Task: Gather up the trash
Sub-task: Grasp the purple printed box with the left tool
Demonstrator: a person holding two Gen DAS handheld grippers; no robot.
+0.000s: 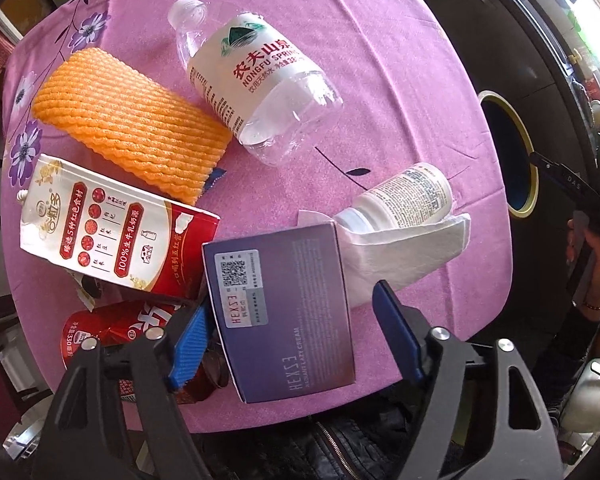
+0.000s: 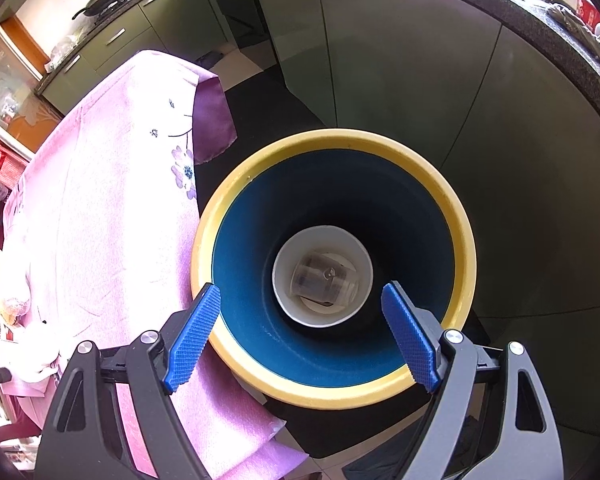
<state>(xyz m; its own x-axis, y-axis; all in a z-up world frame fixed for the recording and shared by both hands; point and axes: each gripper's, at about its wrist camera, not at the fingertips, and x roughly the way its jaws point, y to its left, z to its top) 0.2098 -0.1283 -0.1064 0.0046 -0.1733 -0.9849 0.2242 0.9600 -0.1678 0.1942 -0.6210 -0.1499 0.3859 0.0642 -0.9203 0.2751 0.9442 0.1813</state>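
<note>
A dark purple cream box (image 1: 284, 304) lies on the pink tablecloth (image 1: 380, 60) near its front edge. My left gripper (image 1: 292, 300) points down over it with the box between its jaws. The left pad (image 1: 188, 344) sits against the box's edge and the right pad (image 1: 396, 336) stands a little off it. A yellow-rimmed blue bin (image 2: 332, 136) stands on the floor beside the table. My right gripper (image 2: 302, 289) hangs open over the bin's mouth with nothing between its fingers. At the bin's bottom lie a white cup and a clear container (image 2: 324, 276).
Also on the cloth are a clear water bottle (image 1: 256, 84), an orange foam net (image 1: 132, 124), a red-and-white milk carton (image 1: 112, 232), a red can (image 1: 112, 332), a white pill bottle (image 1: 404, 200) and a white tissue (image 1: 404, 252). Kitchen cabinets (image 2: 340, 40) stand behind the bin.
</note>
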